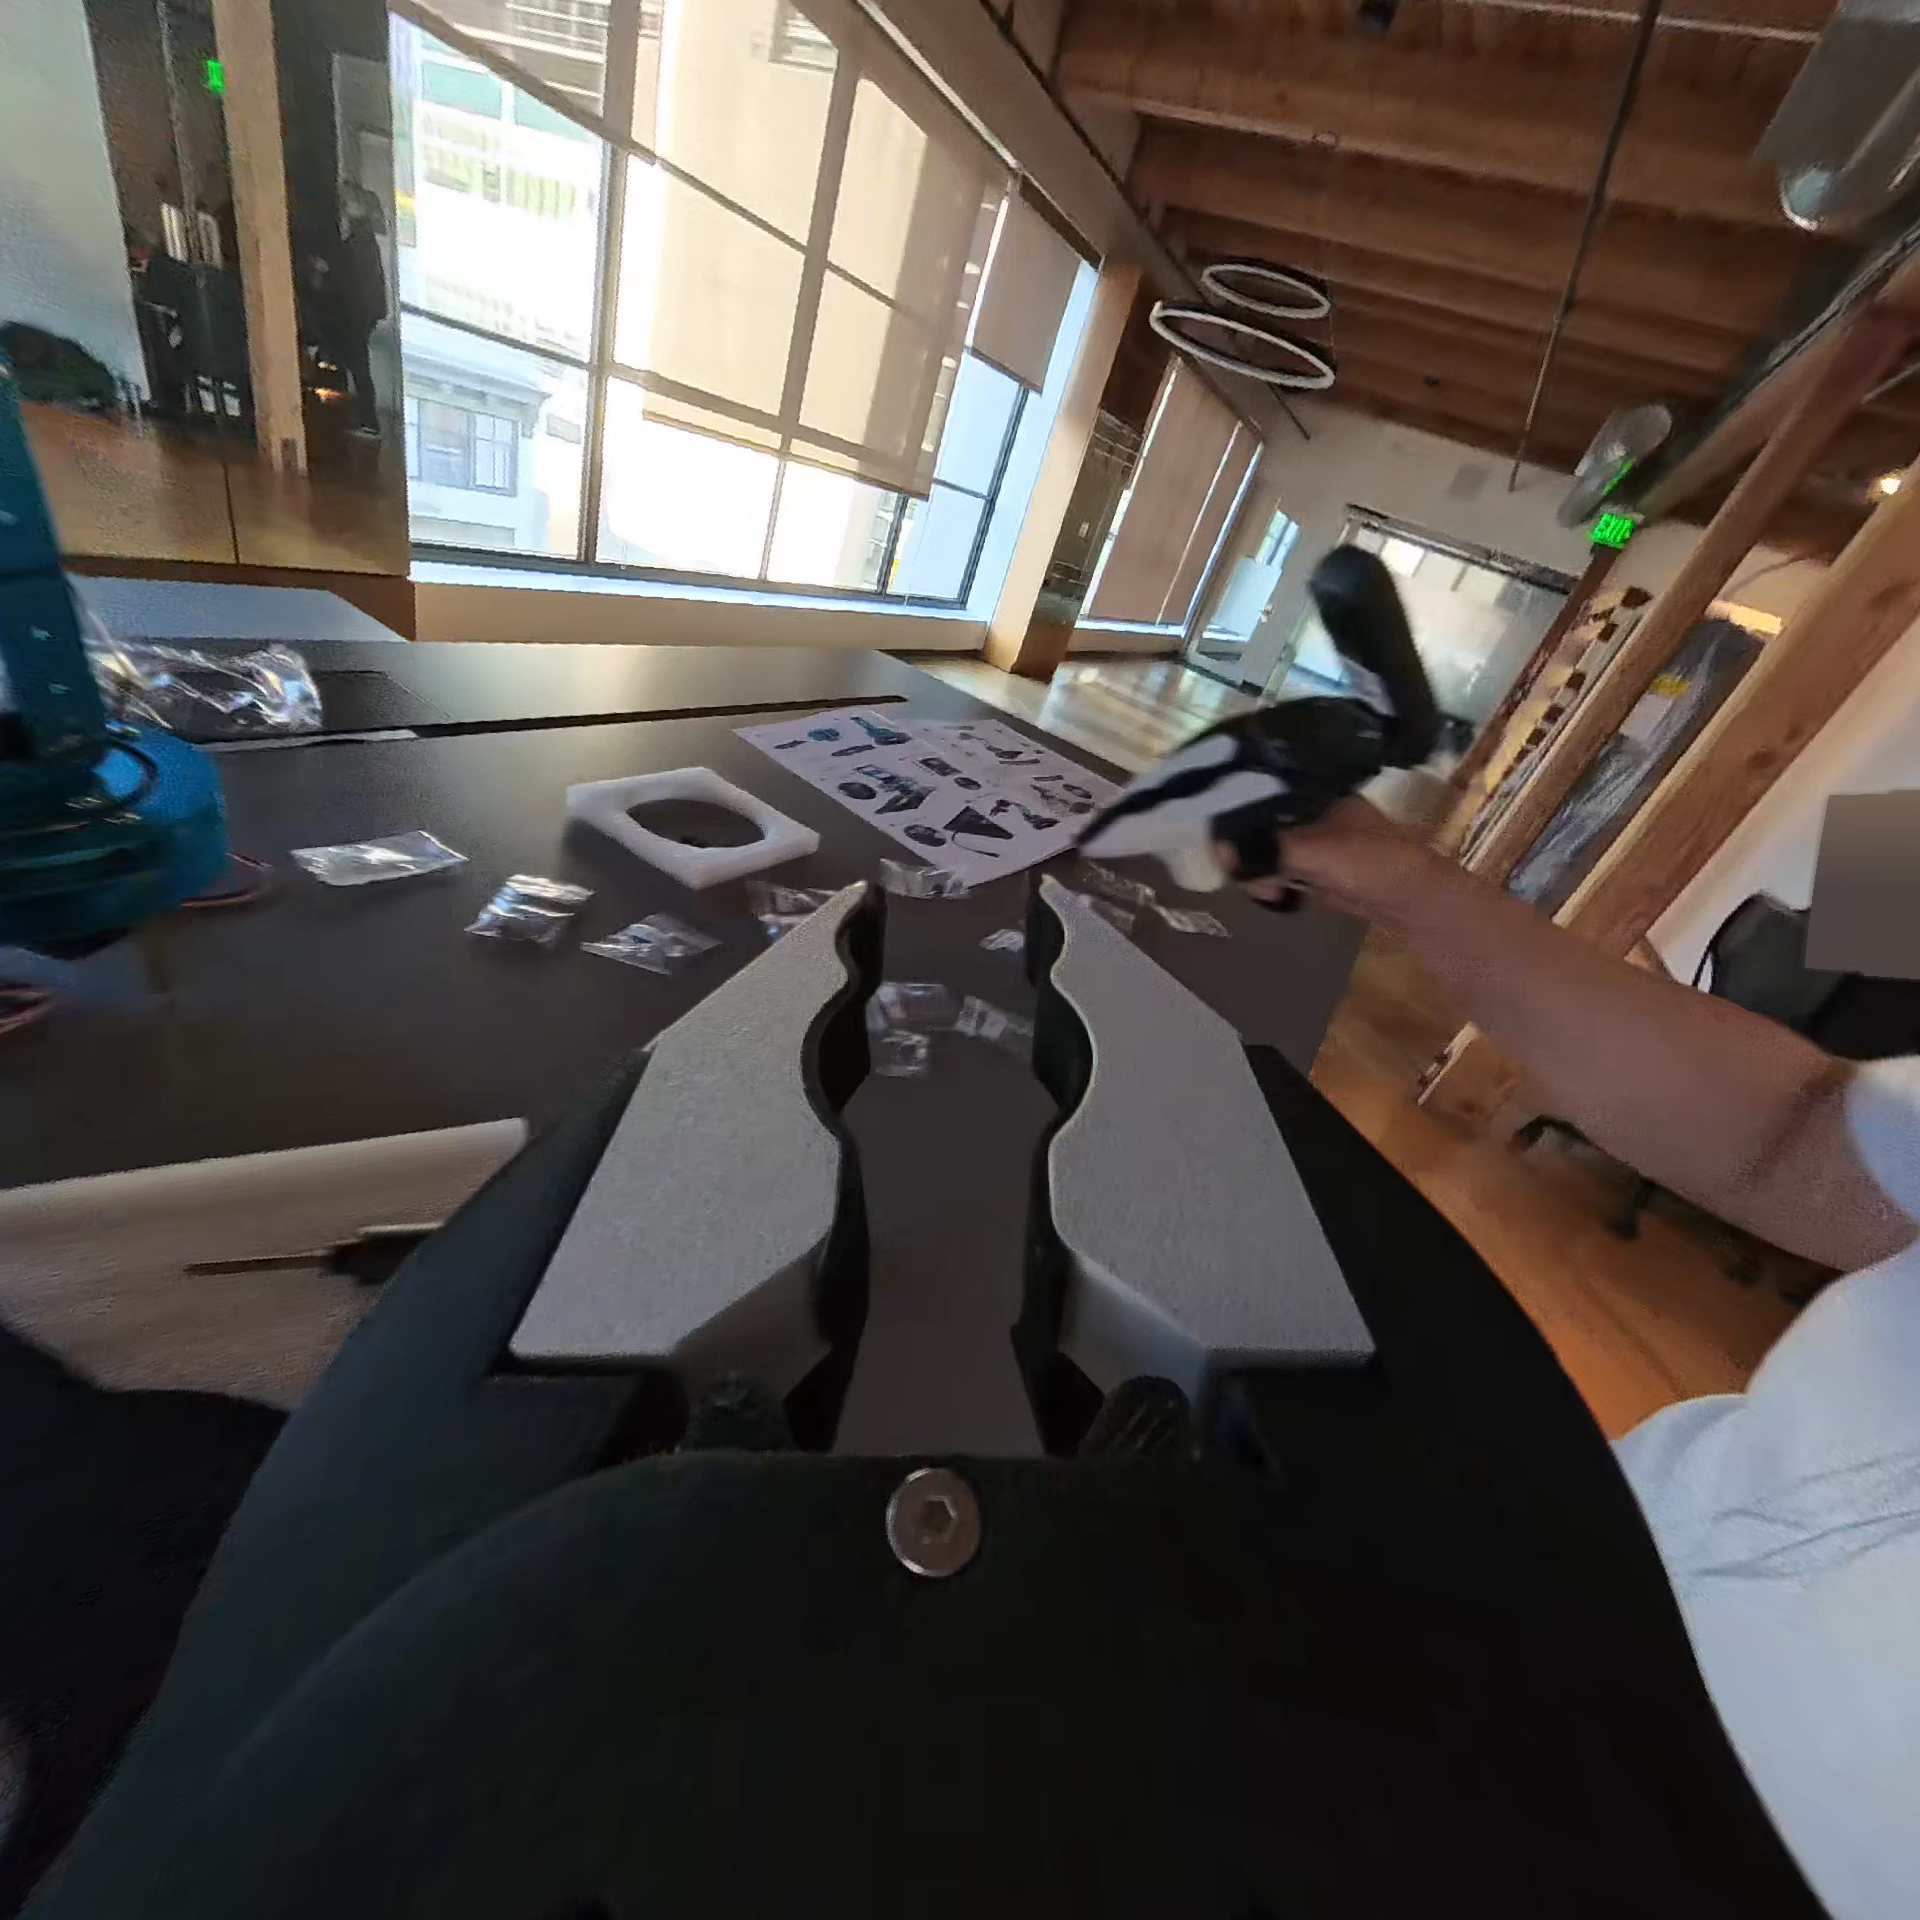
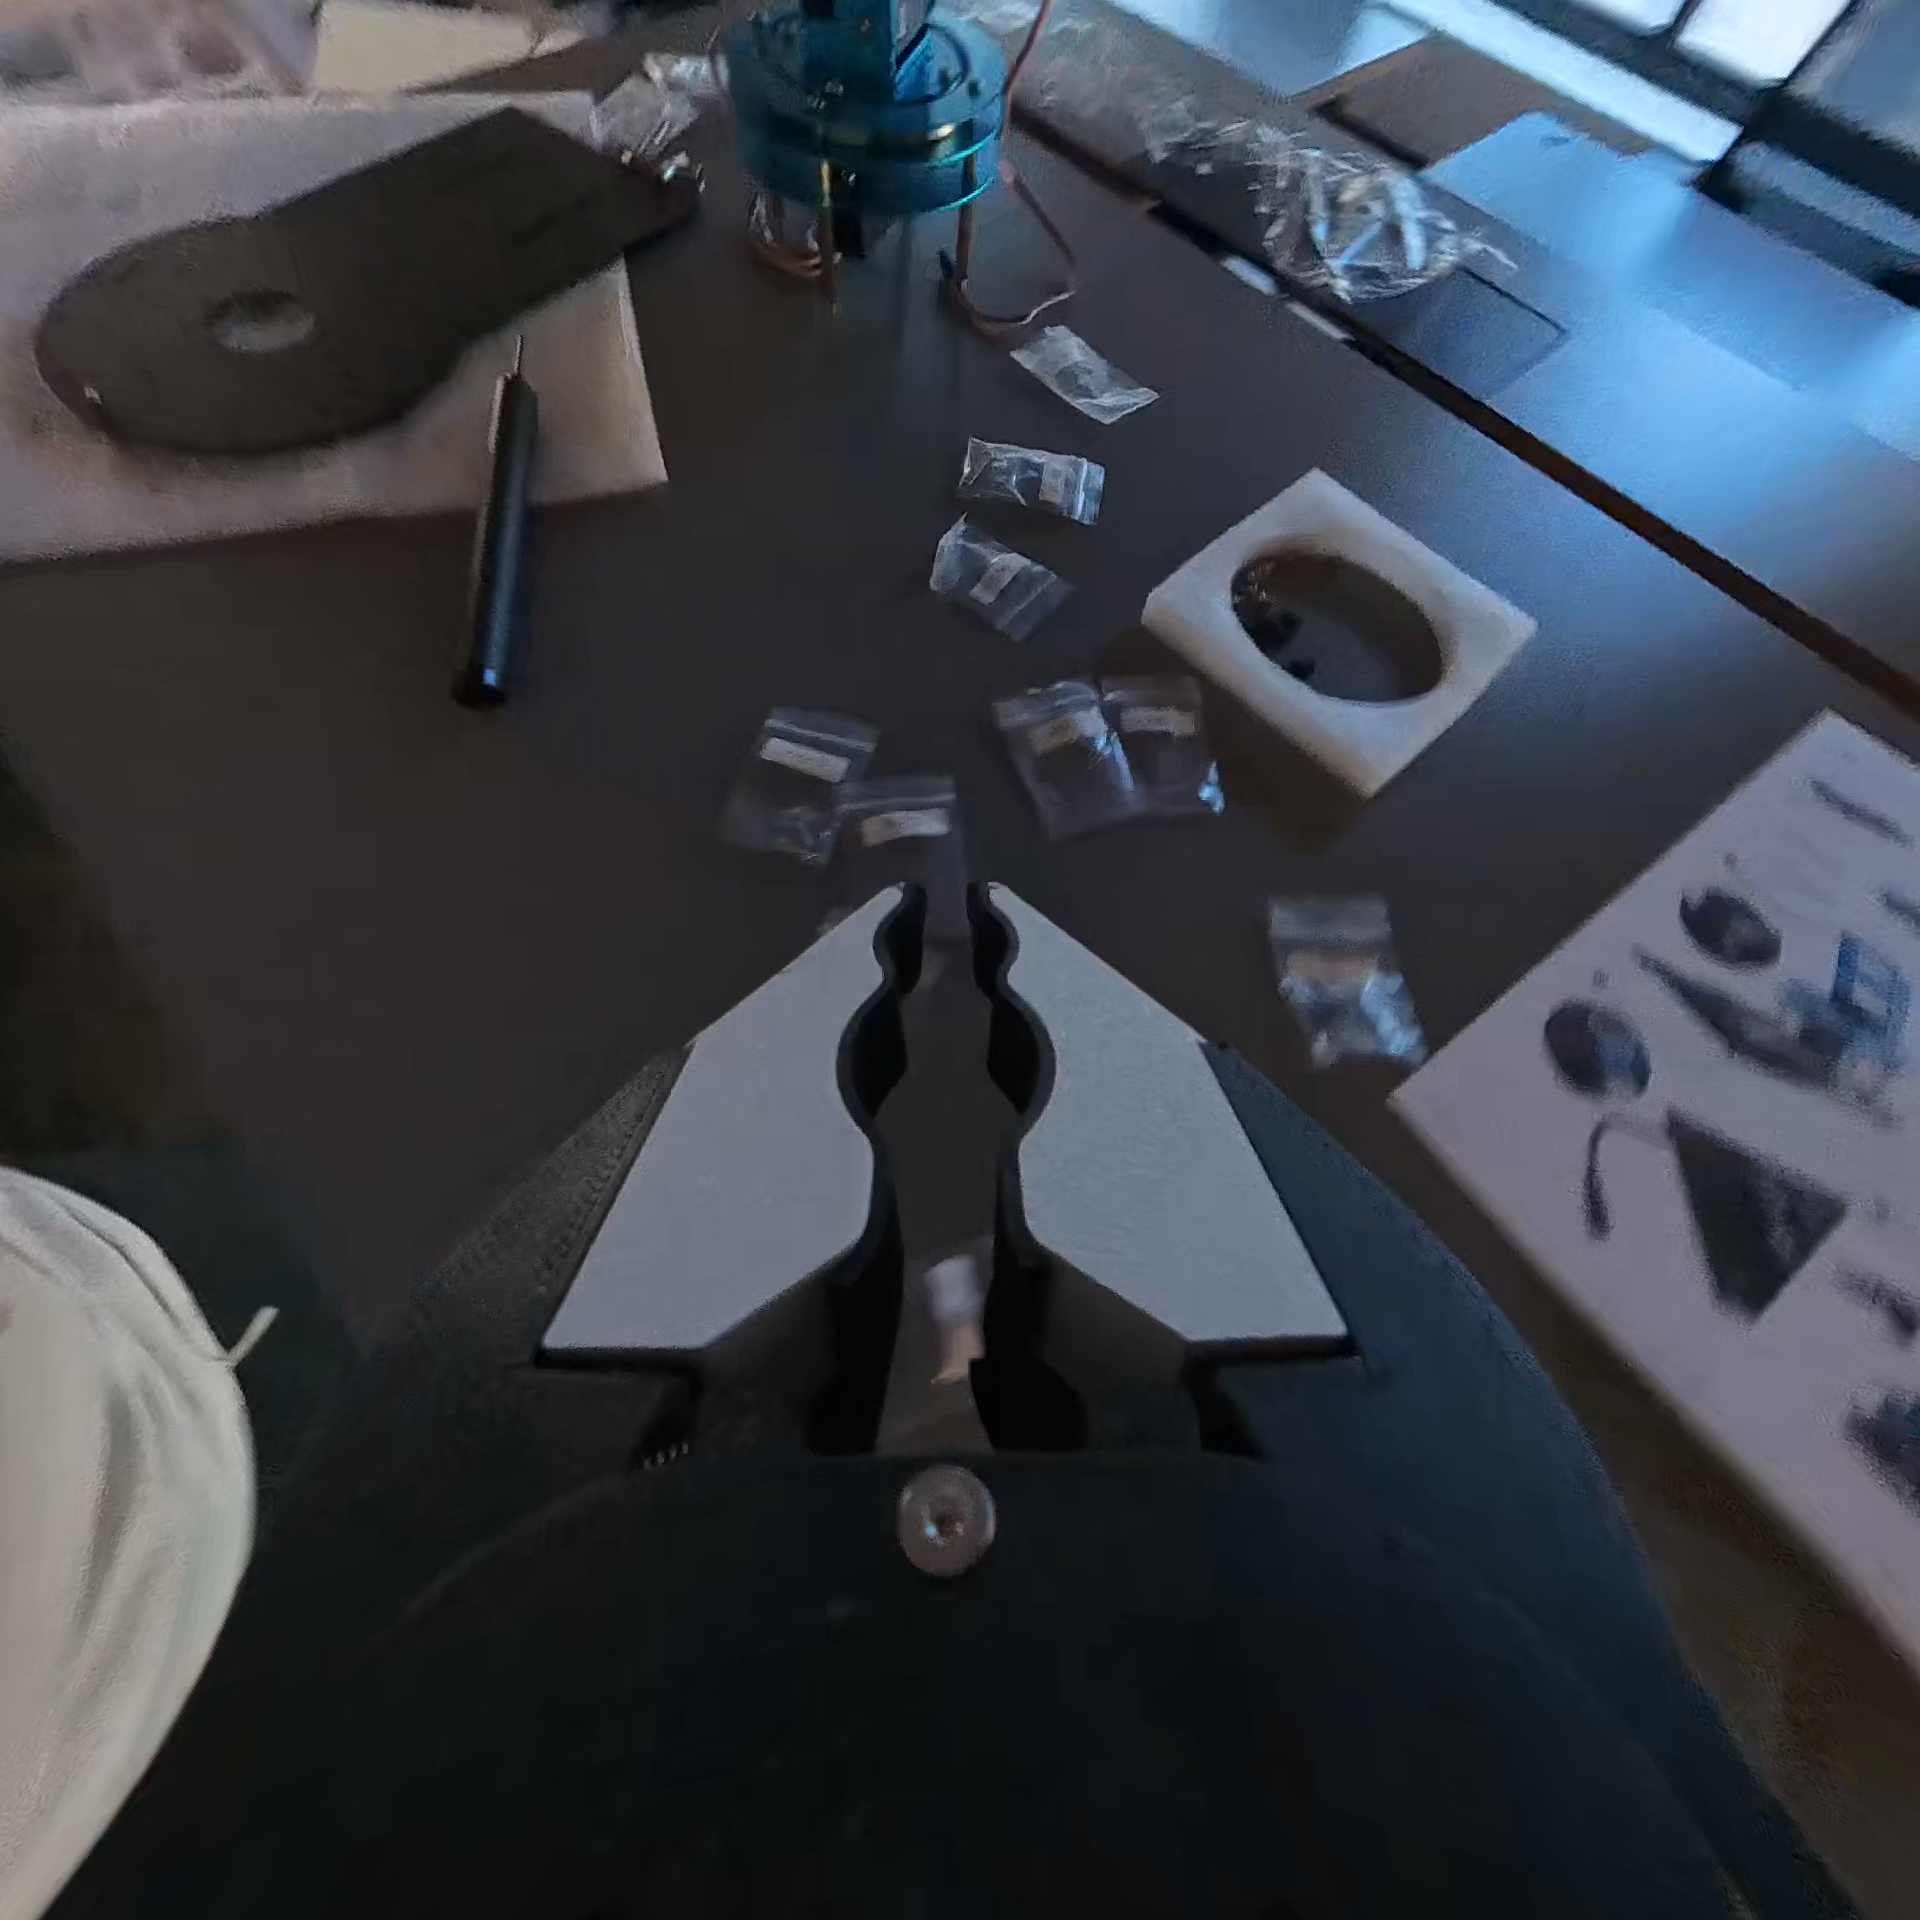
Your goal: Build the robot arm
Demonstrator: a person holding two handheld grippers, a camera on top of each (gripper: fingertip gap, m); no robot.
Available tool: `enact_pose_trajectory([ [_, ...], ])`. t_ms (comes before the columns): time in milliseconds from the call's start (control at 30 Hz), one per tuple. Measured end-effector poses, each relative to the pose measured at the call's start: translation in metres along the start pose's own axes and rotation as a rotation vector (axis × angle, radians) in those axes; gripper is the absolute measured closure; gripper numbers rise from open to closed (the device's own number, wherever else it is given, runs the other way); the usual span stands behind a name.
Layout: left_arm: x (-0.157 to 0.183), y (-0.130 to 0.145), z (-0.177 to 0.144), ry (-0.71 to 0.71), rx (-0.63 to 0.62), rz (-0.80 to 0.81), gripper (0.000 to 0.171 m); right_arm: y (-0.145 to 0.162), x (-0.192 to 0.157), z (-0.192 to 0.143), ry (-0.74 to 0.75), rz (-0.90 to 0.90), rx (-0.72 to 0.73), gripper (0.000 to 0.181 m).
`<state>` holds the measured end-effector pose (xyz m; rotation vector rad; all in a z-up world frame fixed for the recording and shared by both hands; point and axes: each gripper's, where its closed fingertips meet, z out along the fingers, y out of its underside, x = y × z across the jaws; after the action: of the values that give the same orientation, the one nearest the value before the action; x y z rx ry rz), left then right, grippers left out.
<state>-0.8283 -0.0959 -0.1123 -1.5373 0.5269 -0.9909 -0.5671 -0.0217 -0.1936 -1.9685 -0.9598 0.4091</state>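
Note:
My left gripper [image 1: 956, 904] is open and empty above a dark table [image 1: 416, 997]. Small clear plastic bags [image 1: 904, 1023] lie just under and ahead of its tips. My right gripper [image 2: 945, 899] is nearly shut, with a small clear bag with a white tag [image 2: 953, 1314] caught between its fingers near their base. It also shows in the left wrist view [image 1: 1086, 842], held by a hand over the near corner of a printed sheet [image 1: 935, 779]. Several more small bags [image 2: 800, 779] lie on the table ahead of it.
A white foam frame [image 1: 608, 810] [image 2: 1351, 764] lies mid-table. A blue robot base [image 1: 94, 810] [image 2: 868, 114] with loose wires stands at the far side. A black screwdriver [image 2: 504, 540], a dark plate [image 2: 312, 301] on white foam, crumpled plastic [image 2: 1340, 208] and the printed sheet [image 2: 1714, 1039] lie around. One gripper's finger ends stand about 30 cm off the other's. From my left tips it is roughly 20 cm to the black screwdriver [image 2: 504, 540]; from my right, 25 cm.

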Motion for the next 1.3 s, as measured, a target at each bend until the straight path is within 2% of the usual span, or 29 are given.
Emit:
enact_pose_trajectory([
  [67,0.017,0.002,0.012,-0.004,0.007,-0.044,0.147,-0.015,0.034,0.028,-0.043,-0.044,-0.022,0.177],
  [200,0.036,0.003,0.017,-0.035,0.008,-0.081,0.149,-0.043,0.094,0.098,-0.093,-0.012,-0.064,0.177],
  [367,0.022,0.011,0.008,-0.119,-0.031,-0.043,0.149,-0.048,0.134,0.182,-0.113,-0.025,-0.199,0.175],
  [500,-0.004,0.012,0.005,-0.157,-0.041,-0.015,0.148,-0.033,0.157,0.223,-0.071,-0.118,-0.335,0.173],
  [633,-0.027,0.01,0.01,-0.162,-0.05,0.005,0.148,-0.021,0.166,0.236,-0.081,-0.126,-0.447,0.17],
  [733,-0.04,0.012,0.018,-0.136,-0.08,-0.003,0.148,-0.028,0.165,0.242,-0.092,-0.158,-0.435,0.166],
  [933,-0.054,0.018,0.033,-0.12,-0.082,-0.035,0.148,-0.027,0.173,0.247,-0.075,-0.217,-0.528,0.172],
  [1033,-0.052,0.021,0.037,-0.136,-0.061,-0.059,0.148,-0.021,0.172,0.245,-0.109,-0.208,-0.589,0.17],
  [1300,-0.026,0.034,0.041,-0.254,-0.034,-0.092,0.148,-0.026,0.169,0.237,-0.211,-0.116,-0.598,0.172],
])
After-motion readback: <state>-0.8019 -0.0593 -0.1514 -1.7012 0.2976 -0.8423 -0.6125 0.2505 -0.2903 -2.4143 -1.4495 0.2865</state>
